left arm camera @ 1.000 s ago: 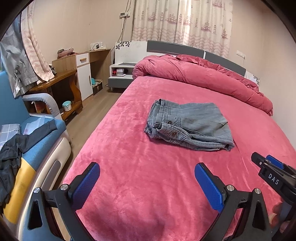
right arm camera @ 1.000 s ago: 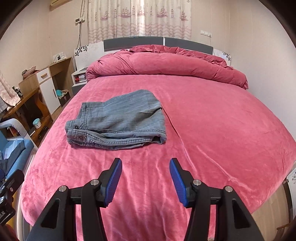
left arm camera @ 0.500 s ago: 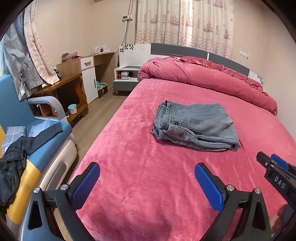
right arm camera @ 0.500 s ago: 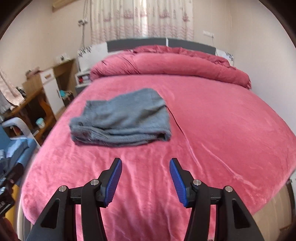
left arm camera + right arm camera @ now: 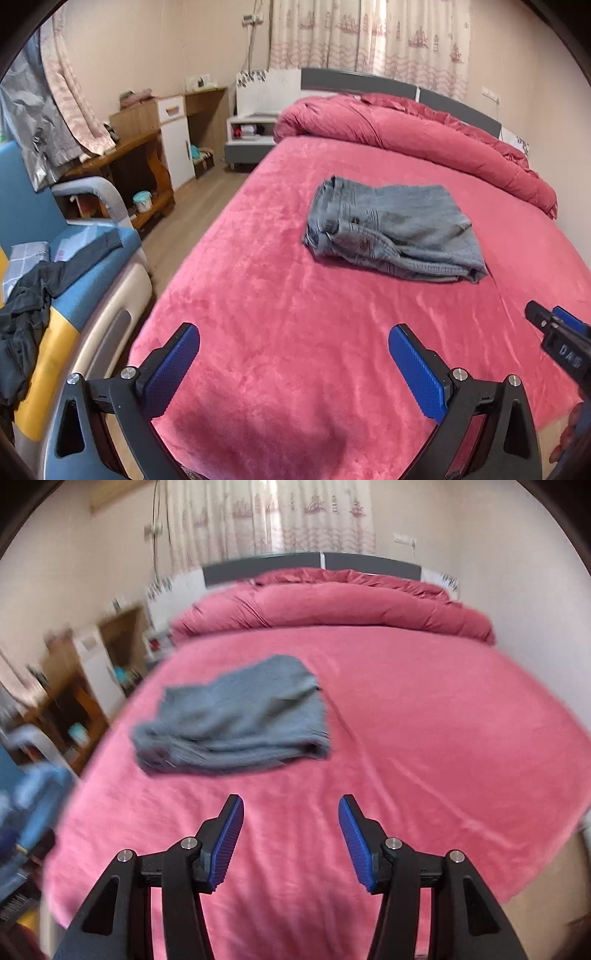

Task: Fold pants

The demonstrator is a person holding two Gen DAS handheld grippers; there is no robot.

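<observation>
Grey denim pants [image 5: 395, 230] lie folded into a compact rectangle on the pink bed [image 5: 295, 314], waistband to the left; they also show, blurred, in the right wrist view [image 5: 236, 720]. My left gripper [image 5: 293, 358] is open and empty, well short of the pants near the bed's foot. My right gripper [image 5: 291, 827] is open and empty, also back from the pants; its tip shows at the right edge of the left wrist view [image 5: 557, 336].
A rolled pink duvet [image 5: 413, 129] lies along the headboard. Left of the bed are a blue and yellow chair with dark clothes [image 5: 40, 288], a wooden desk [image 5: 125, 166], a white cabinet [image 5: 177, 140] and a nightstand [image 5: 247, 136].
Both grippers have pulled back and up from the folded pants, which look smaller and farther now. The right wrist view has become blurred with motion. The pants have not moved.
</observation>
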